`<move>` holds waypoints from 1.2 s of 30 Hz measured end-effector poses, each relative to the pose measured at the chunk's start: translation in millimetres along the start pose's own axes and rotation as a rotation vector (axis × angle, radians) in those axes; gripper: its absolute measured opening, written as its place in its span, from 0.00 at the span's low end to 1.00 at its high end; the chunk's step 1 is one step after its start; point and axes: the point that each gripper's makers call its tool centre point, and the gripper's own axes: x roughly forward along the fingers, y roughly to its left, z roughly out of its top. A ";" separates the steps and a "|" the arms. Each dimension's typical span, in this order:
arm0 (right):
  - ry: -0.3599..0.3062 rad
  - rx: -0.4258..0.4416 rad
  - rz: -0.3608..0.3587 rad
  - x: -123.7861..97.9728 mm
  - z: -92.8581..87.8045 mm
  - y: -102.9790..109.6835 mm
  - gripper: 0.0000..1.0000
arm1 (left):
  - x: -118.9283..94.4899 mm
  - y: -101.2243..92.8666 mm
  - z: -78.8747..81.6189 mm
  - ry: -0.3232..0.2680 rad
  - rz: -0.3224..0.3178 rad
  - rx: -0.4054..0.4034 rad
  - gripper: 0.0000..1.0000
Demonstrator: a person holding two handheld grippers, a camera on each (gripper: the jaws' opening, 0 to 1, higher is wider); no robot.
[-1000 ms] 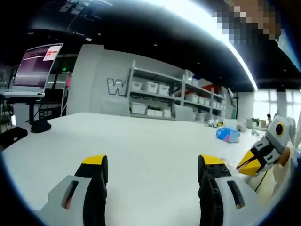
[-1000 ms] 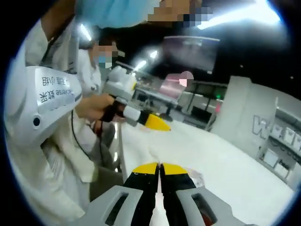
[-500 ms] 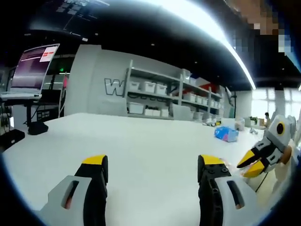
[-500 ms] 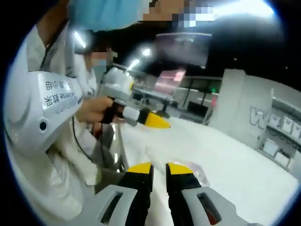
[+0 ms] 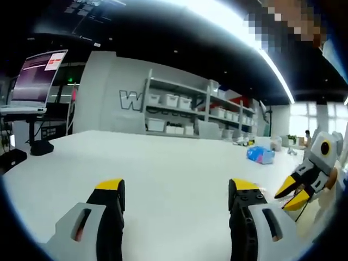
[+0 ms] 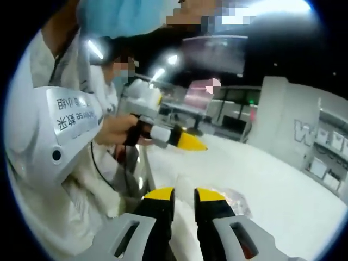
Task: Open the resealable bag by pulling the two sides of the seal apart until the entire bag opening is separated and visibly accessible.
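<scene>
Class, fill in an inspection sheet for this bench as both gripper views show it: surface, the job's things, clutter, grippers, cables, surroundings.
Surface: white table, broad and bare in front of the left gripper.
Job's things: clear resealable bag lying on the table just past the right gripper's fingers; whether its seal is open cannot be told.
Clutter: blue packet and small items at the table's far end.
Grippers: left gripper open wide, holding nothing; right gripper slightly open, holding nothing.
Cables: a black cable hangs down across the person's white coat.
Surroundings: shelves with white bins, a monitor on a stand, grey wall with a large W.
</scene>
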 end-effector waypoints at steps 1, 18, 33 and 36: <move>-0.010 0.007 0.002 -0.3 2.8 0.8 0.12 | 0.0 -0.2 -0.2 0.000 -0.001 -0.001 0.77; -0.040 0.001 -0.002 5.8 5.6 -2.3 0.13 | -2.5 -1.8 -1.5 -0.003 -0.006 0.004 0.77; 0.053 -0.058 0.017 2.4 -18.0 0.5 0.11 | -3.6 -3.5 -2.5 -0.001 -0.012 0.010 0.77; 0.073 -0.059 0.019 0.6 -24.7 -0.4 0.08 | -4.0 -3.3 -2.5 -0.002 -0.012 0.009 0.77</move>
